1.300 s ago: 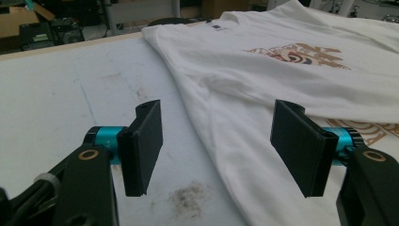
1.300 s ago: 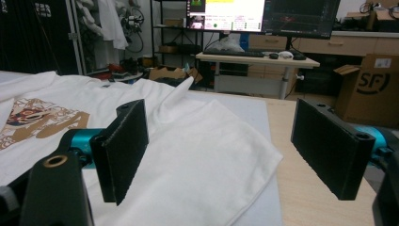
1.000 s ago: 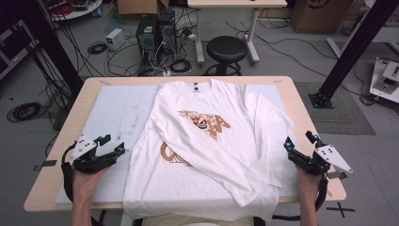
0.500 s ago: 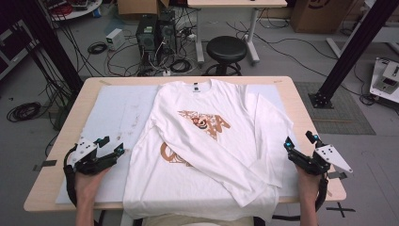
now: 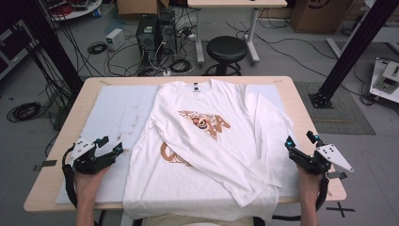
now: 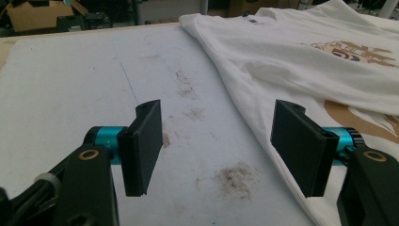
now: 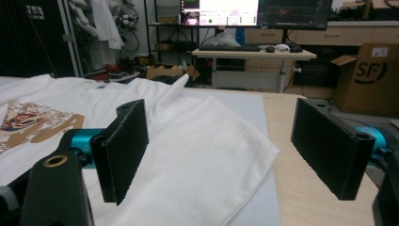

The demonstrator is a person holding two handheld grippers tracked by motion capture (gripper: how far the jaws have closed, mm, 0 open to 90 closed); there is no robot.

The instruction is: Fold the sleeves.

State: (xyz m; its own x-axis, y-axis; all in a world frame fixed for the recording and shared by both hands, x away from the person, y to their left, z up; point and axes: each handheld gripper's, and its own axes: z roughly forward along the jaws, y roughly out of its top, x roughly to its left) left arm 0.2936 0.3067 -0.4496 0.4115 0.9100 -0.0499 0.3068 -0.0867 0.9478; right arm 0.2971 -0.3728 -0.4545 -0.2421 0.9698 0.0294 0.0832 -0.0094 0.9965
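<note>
A white long-sleeved shirt (image 5: 207, 155) with a brown and orange print lies flat on the table, collar at the far side and one sleeve folded diagonally across its front. My left gripper (image 5: 110, 146) rests on the mat just left of the shirt's lower left edge. It is open with nothing between its jaws, and the left gripper view shows the left gripper (image 6: 221, 146) over stained mat beside the shirt (image 6: 282, 56). My right gripper (image 5: 299, 140) is at the shirt's right edge, also open. In the right gripper view the right gripper (image 7: 226, 146) has the shirt's folded edge (image 7: 197, 136) lying low ahead, untouched.
A white mat (image 5: 117, 113) with brown stains covers most of the wooden table (image 5: 291, 89). Behind the table stand a black stool (image 5: 227, 49), computer towers (image 5: 153, 30) and floor cables. Black frame posts (image 5: 350, 52) rise at both far sides.
</note>
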